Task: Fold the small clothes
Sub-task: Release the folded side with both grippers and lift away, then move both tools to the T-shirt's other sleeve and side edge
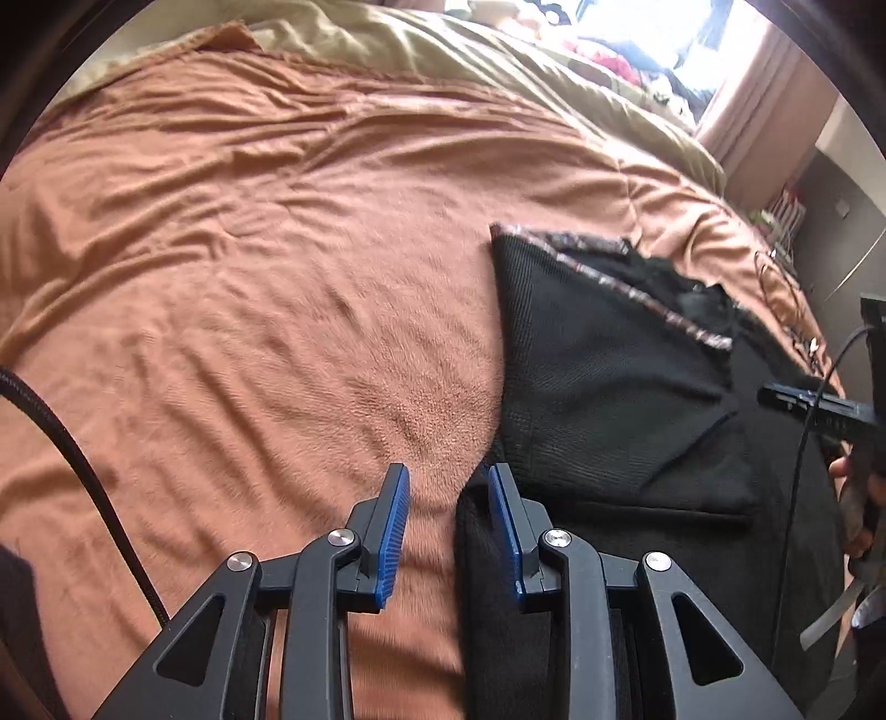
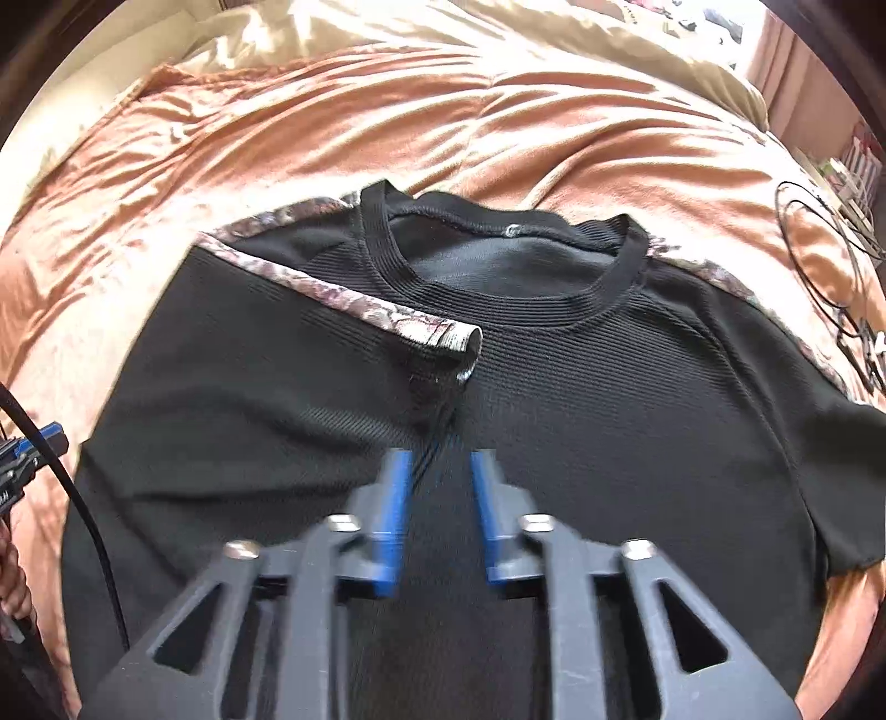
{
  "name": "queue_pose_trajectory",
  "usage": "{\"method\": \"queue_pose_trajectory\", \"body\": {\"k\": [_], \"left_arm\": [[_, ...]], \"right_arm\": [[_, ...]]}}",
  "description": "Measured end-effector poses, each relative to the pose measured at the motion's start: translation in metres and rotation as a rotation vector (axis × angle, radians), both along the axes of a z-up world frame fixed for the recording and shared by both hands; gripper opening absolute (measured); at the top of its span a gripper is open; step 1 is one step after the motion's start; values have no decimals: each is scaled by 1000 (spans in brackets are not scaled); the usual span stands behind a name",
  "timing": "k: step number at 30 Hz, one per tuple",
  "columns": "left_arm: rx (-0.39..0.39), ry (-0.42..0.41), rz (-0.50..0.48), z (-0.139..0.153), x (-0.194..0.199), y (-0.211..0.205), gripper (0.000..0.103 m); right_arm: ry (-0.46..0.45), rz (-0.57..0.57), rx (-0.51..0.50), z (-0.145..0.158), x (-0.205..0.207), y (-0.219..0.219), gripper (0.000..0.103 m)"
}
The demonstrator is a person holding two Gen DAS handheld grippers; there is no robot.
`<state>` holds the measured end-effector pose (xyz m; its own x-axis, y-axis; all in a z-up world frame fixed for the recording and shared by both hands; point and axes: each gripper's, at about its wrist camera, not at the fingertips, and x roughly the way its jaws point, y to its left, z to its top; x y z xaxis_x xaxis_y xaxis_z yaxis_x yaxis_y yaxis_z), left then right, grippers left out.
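Note:
A black T-shirt (image 2: 609,421) with camouflage trim on its shoulders lies front up on the bed, collar (image 2: 515,243) toward the far side. Its left sleeve (image 2: 354,299) is folded inward across the chest, the cuff resting near the middle. My right gripper (image 2: 441,462) hovers open over the shirt's centre just below that cuff, with nothing between its blue pads. In the left wrist view the shirt (image 1: 609,382) fills the right side. My left gripper (image 1: 448,476) is open at the shirt's folded left edge, one finger (image 1: 506,509) over black cloth, the other over blanket.
An orange-brown blanket (image 1: 249,249) covers the bed, with a beige comforter (image 1: 443,50) beyond it. A loop of thin wire (image 2: 819,249) lies on the blanket to the right of the shirt. A black cable (image 1: 72,443) trails at the left. A curtain (image 1: 764,99) hangs far right.

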<state>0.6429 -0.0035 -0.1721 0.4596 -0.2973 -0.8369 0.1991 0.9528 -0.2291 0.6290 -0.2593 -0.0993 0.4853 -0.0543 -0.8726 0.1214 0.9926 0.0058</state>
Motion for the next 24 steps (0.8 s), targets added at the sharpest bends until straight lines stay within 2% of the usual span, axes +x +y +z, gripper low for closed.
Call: {"method": "queue_pose_trajectory", "body": {"k": [1,3,5,7,9,12,13,16,19,22,24], "left_arm": [[-1,-11,-2,7,-5,0,32],[-10,-24,-7,19,-15,0,32],[-14,-38,-6,33,-28,0,37],[-18,-60,-1,48,-43,-2,55],[-17,-83,0,63,-57,-4,68],[-9,-126,5,86,-83,-9,85],[-8,-144,4,97,-95,-12,91],[7,-191,0,122,-122,-20,100],[45,-220,16,142,-145,-30,101],[3,-226,-2,160,-167,-39,101],[2,-245,-14,173,-183,-47,101]], "right_arm": [[-9,2,8,6,-7,-1,47],[-32,6,24,20,-24,-4,49],[-49,16,38,34,-43,-6,54],[-69,25,41,49,-63,-7,64],[-102,21,34,67,-87,-8,68],[-140,27,48,90,-120,-8,85],[-150,27,44,97,-132,-9,86],[-170,22,31,116,-167,-7,86],[-213,13,29,139,-207,-10,86],[-236,-3,34,154,-244,-13,86],[-246,-17,21,163,-270,-16,86]]}}
